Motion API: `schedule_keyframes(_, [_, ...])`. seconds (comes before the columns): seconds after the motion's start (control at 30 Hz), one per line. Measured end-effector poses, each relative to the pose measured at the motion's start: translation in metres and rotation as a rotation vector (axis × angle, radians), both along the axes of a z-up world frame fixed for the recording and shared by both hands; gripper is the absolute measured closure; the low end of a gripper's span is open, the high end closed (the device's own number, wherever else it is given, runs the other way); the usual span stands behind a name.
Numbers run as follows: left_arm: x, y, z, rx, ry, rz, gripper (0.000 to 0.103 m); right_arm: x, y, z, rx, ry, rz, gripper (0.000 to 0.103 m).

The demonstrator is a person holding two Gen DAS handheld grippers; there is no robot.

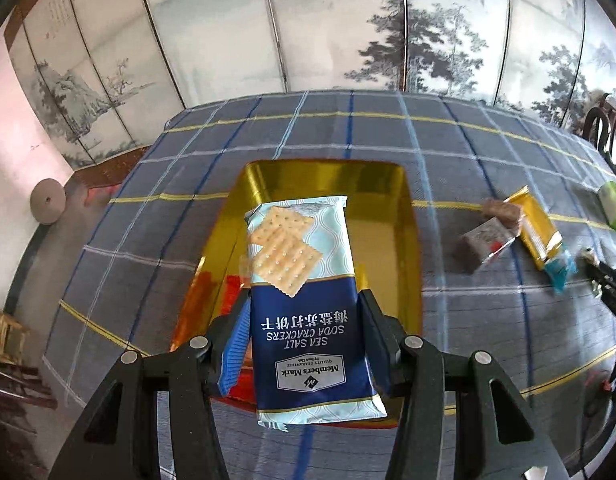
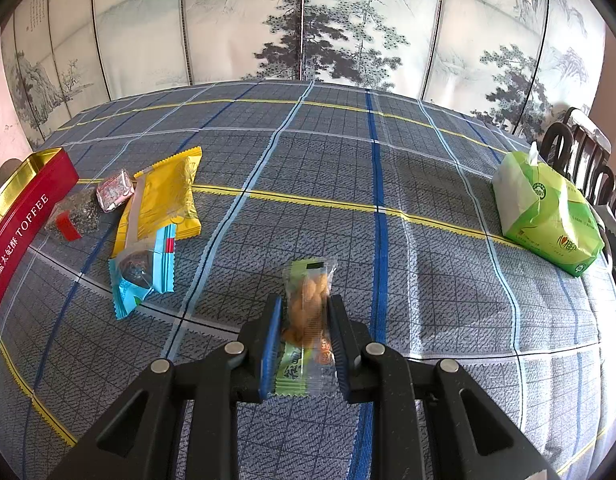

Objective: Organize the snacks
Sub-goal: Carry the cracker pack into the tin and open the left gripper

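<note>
A: Two packets are in our grip: the left gripper (image 1: 303,344) pinches the soda cracker pack (image 1: 303,300) by its sides above the gold tin (image 1: 412,240); the right gripper (image 2: 305,340), nearly closed, clamps the peanut packet (image 2: 308,312) over the table's near edge.

B: Risk?

A: We judge the long pack could catch the tin's rim, tilt and slip out.

B: Count?

A: Four loose snacks near the tin, one tin, one green tissue pack (image 2: 548,216) at the right edge.

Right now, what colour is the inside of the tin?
Shiny gold inside the tin; left wrist view shows it best.
</note>
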State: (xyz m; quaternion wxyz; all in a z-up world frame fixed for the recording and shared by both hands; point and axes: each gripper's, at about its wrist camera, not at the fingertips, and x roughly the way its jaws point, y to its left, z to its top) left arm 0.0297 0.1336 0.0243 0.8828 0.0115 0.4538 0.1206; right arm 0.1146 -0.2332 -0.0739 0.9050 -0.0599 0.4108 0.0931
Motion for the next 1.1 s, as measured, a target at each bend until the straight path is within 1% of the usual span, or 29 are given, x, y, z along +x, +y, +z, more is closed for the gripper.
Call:
schedule_keyframes(0.27, [0.000,0.022,-0.015,-0.010,0.038,0.028,0.056,0.000,-0.002,0.001,0.003,0.000,-0.003,0.079])
schedule_keyframes(0.53, [0.002,0.034,-0.032,-0.008,0.075,0.030,0.057,0.000,-0.001,0.001,0.002,0.000,-0.003,0.079])
schedule_keyframes(0.9, [0.004,0.039,-0.035,0.017,0.077,0.027,0.057,-0.001,0.000,0.001,-0.002,-0.001,-0.003,0.079])
schedule_keyframes(1.1, [0.004,0.039,-0.035,0.020,0.077,0.025,0.053,-0.001,0.001,0.001,-0.002,-0.001,-0.003,0.079])
